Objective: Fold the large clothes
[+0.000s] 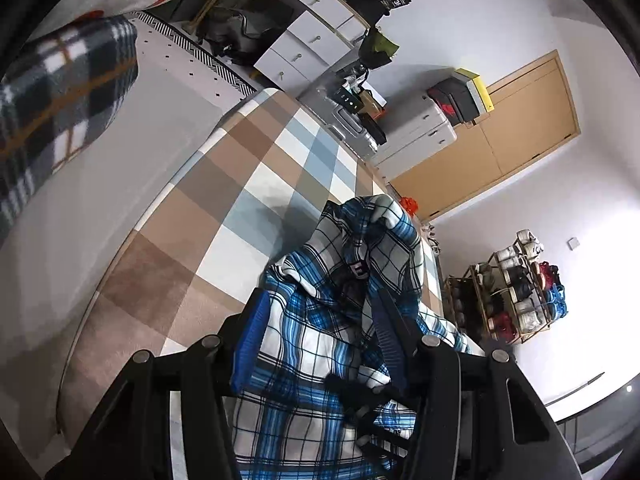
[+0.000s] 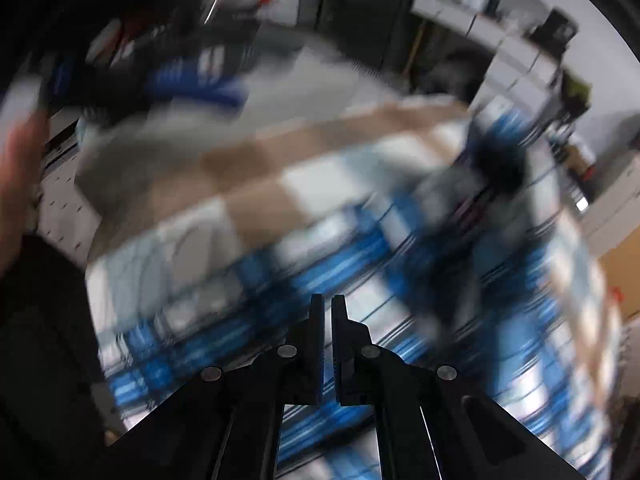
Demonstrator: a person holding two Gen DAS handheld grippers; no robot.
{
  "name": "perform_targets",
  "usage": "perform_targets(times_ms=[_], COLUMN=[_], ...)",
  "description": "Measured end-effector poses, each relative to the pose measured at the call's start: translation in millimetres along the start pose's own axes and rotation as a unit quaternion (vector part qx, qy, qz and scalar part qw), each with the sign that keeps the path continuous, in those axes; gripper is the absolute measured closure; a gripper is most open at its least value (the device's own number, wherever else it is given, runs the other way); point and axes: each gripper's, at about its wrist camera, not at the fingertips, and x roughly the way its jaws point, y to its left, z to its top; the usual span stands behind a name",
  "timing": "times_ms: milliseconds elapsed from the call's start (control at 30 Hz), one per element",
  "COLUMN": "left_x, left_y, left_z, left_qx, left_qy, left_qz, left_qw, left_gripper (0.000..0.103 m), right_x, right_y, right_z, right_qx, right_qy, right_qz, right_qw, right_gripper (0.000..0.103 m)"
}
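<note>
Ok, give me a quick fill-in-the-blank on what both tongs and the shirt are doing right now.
1. The left tongs are clamped on the ____ plaid shirt.
2. The right tongs are ____, with nothing between them.
3. The shirt lies over a ____ blanket in brown, white and pale blue.
4. The right wrist picture is ____ by motion.

Missing words: blue; shut; checked; blurred

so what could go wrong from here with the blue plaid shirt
1. The left gripper holds a thick bunch of the blue and white plaid shirt; the fold may come out lumpy.
2. The right gripper looks shut with no cloth visibly between its fingers, so it may have missed the shirt.
</note>
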Motion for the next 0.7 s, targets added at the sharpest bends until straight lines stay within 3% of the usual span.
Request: perform_targets(times_ms=[67, 133, 200, 267, 300, 333, 367, 467, 500, 533, 567, 600, 700], left_x=[5.6, 8.1, 15.6, 22.2, 26.7, 31.0, 36.3, 54.4, 61.2, 69.7, 81.5, 85.5, 96.0], left_y=[-4.5, -7.9, -19.3, -31.2, -40.5, -49.7, -58.9, -76.2, -78.5, -80.7, -83.7, -83.6, -82.0], left_z=[-0.4, 2.2, 7.9, 13.4, 15.2, 16.1, 17.0, 21.7, 22.8, 23.9, 25.6, 25.9, 32.4], left_qx=[0.013, 0.024, 0.039, 0.041, 0.043, 0.051, 0.059, 0.066, 0.063, 0.059, 0.057, 0.053, 0.015], left_qy=[0.009, 0.018, 0.034, 0.047, 0.052, 0.058, 0.063, 0.073, 0.078, 0.087, 0.106, 0.11, 0.107], left_qz=[-0.003, -0.011, -0.027, -0.051, -0.062, -0.064, -0.065, -0.045, -0.026, -0.009, -0.004, -0.002, 0.01], left_qw=[0.9999, 0.9995, 0.9983, 0.9968, 0.9958, 0.995, 0.9942, 0.9941, 0.9947, 0.9944, 0.9927, 0.9925, 0.9941], left_gripper=[0.056, 0.056, 0.056, 0.056, 0.051, 0.033, 0.024, 0.024, 0.024, 0.024, 0.024, 0.024, 0.024], right_x=[-2.3, -19.6, -41.5, -73.4, -88.1, -102.1, -114.4, -139.8, -144.4, -147.4, -152.7, -160.0, -174.4], right_y=[-2.7, -26.7, -50.3, -69.4, -69.5, -71.6, -71.1, -66.6, -63.4, -64.1, -63.3, -63.1, -70.6], right_z=[-10.5, -25.5, -46.8, -80.6, -93.4, -109.0, -122.8, -155.2, -163.0, -168.2, -177.3, -184.7, -183.6], right_qx=[0.031, 0.129, 0.22, 0.31, 0.334, 0.358, 0.375, 0.4, 0.406, 0.413, 0.423, 0.428, 0.42], right_qy=[-0.012, -0.031, -0.068, -0.12, -0.144, -0.169, -0.191, -0.236, -0.242, -0.246, -0.264, -0.293, -0.304], right_qz=[0.01, 0.042, 0.112, 0.151, 0.167, 0.177, 0.184, 0.193, 0.187, 0.181, 0.172, 0.167, 0.175], right_qw=[0.999, 0.99, 0.967, 0.931, 0.917, 0.901, 0.889, 0.865, 0.861, 0.858, 0.849, 0.838, 0.837], right_gripper=[0.1, 0.099, 0.099, 0.098, 0.097, 0.097, 0.097, 0.088, 0.062, 0.017, 0.004, 0.001, 0.001])
